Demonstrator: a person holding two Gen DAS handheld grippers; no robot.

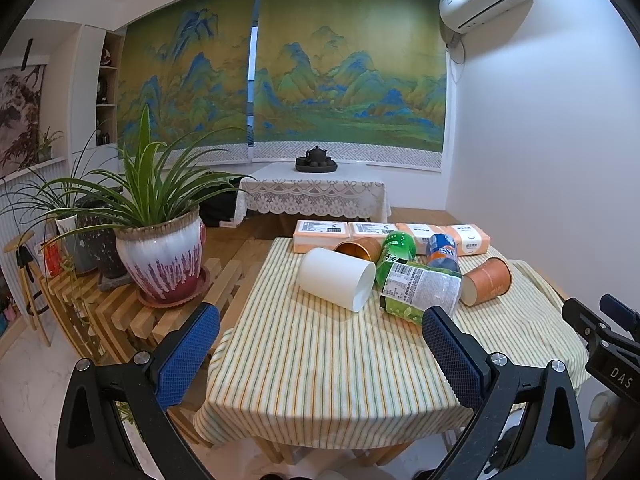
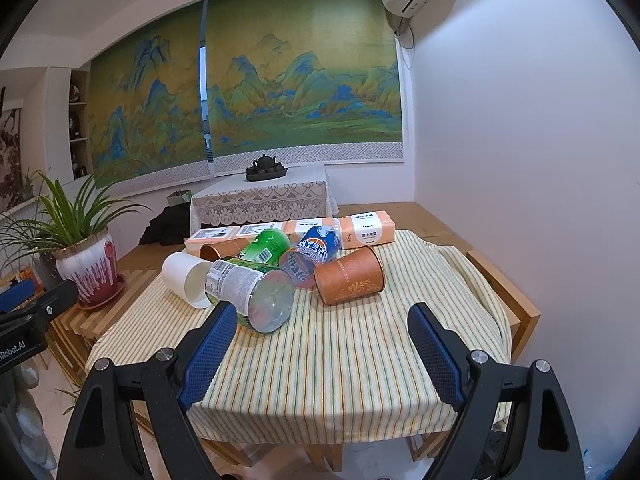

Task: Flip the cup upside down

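Observation:
A white cup (image 1: 334,279) lies on its side on the striped tablecloth (image 1: 320,360), mouth towards me; it also shows in the right wrist view (image 2: 186,280). An orange cup (image 1: 486,281) (image 2: 350,276) lies on its side to the right. A second orange cup (image 1: 360,248) (image 2: 224,249) lies behind. My left gripper (image 1: 320,340) is open and empty, held back from the table's near edge. My right gripper (image 2: 320,344) is open and empty, above the near part of the table.
Green bottles (image 1: 420,288) (image 2: 256,292) and a blue bottle (image 1: 441,252) (image 2: 310,258) lie between the cups. Tissue packs (image 1: 392,234) line the far edge. A potted plant (image 1: 160,256) stands on a slatted wooden stand to the left. A white wall is on the right.

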